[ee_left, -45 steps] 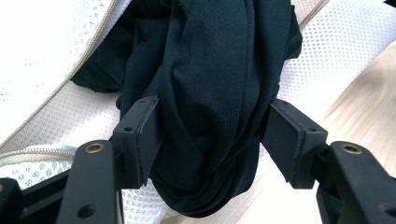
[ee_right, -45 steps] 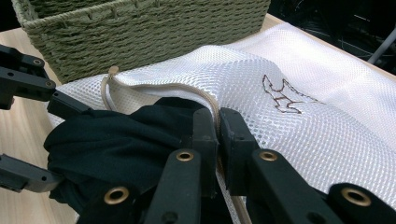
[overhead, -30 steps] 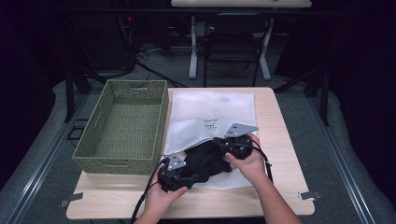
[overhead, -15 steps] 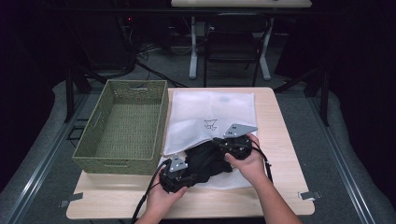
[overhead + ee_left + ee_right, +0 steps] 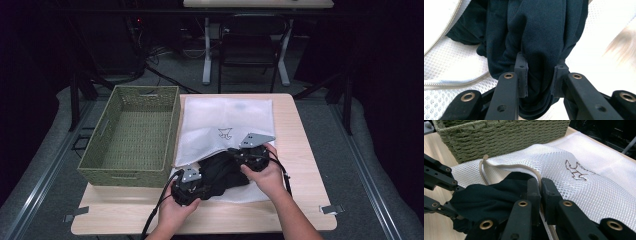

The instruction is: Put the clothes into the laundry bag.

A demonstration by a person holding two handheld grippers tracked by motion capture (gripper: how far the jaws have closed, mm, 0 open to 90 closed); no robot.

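High view: the dark garment (image 5: 225, 172) lies at the near edge of the white mesh bag (image 5: 225, 127), its long axis running from the left gripper (image 5: 189, 186) up to the right gripper (image 5: 250, 152); the basket (image 5: 132, 132) stands left of the bag.

Left gripper view: the jaws have just been closing and now pinch a thick fold of garment (image 5: 541, 37), the bag (image 5: 454, 60) beyond it.

Right gripper view: the jaws are clamped on the bag's zipper edge (image 5: 534, 173), holding the mouth up; the garment (image 5: 486, 195) sits just left, so the left hand is nearer to push it in.
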